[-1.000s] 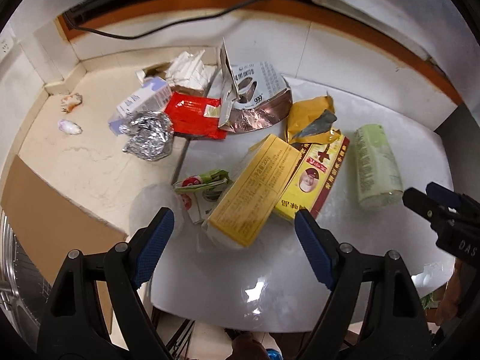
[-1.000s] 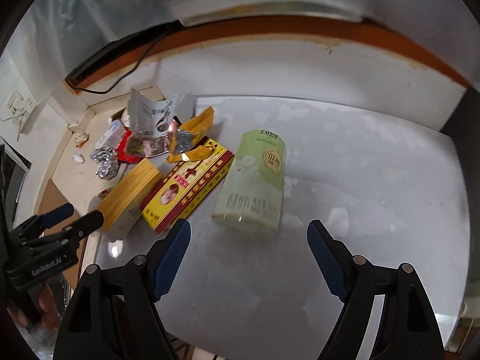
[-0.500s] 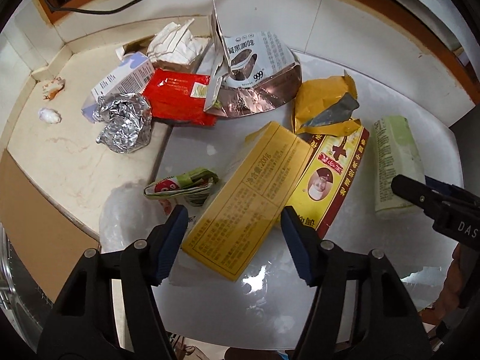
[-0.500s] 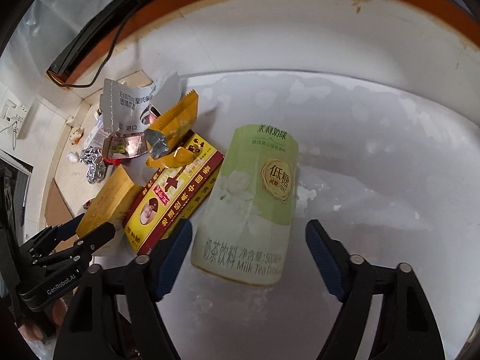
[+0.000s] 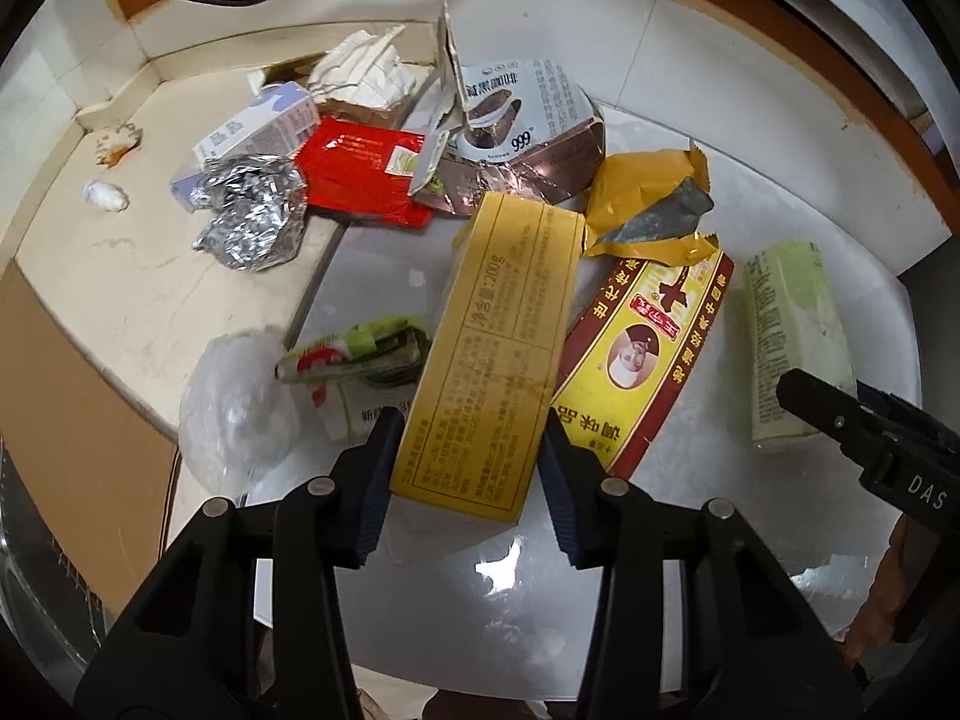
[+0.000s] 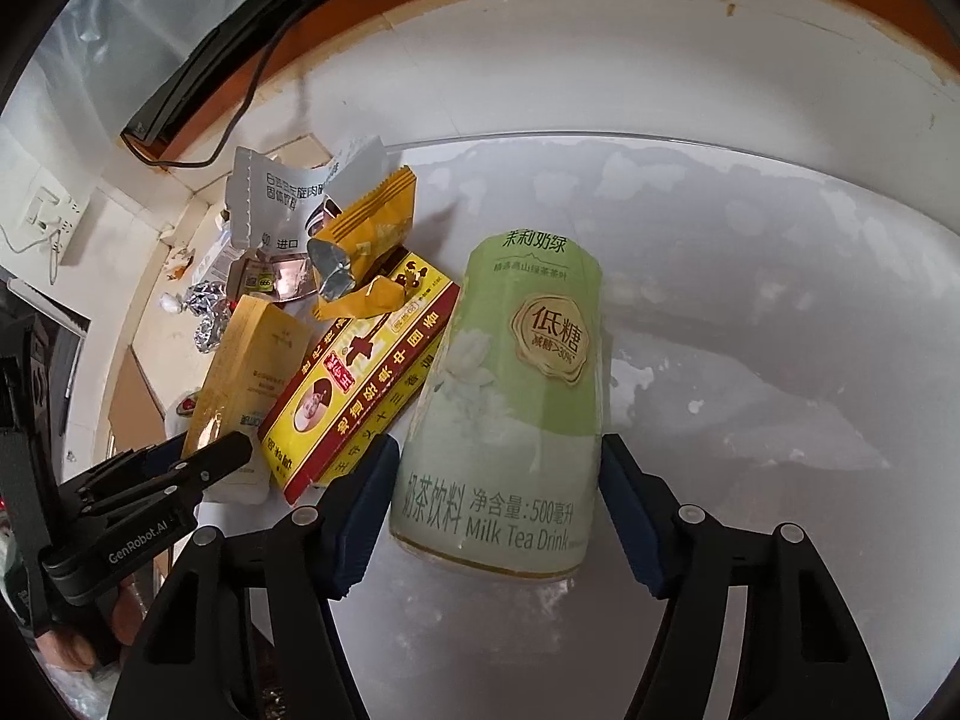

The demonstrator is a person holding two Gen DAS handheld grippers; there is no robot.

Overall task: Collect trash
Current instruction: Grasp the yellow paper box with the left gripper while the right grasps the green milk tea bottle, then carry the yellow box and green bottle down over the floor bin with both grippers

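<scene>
The yellow box lies flat on the white worktop with its near end between the pads of the left tongs; those jaws have just been closing and now sit at both long edges of the box, though whether they press on it I cannot tell. Just right of it lies the red and yellow carton, and beyond that the pale green milk tea carton, on its side. The right tongs straddle the green carton's near end; their jaws have just been closing too, but a sliver of gap shows at each blue pad, so they stand apart and hold nothing. Behind the boxes sit a torn yellow wrapper, a silver coffee pouch, a red sachet, crumpled foil and a small green packet
</scene>
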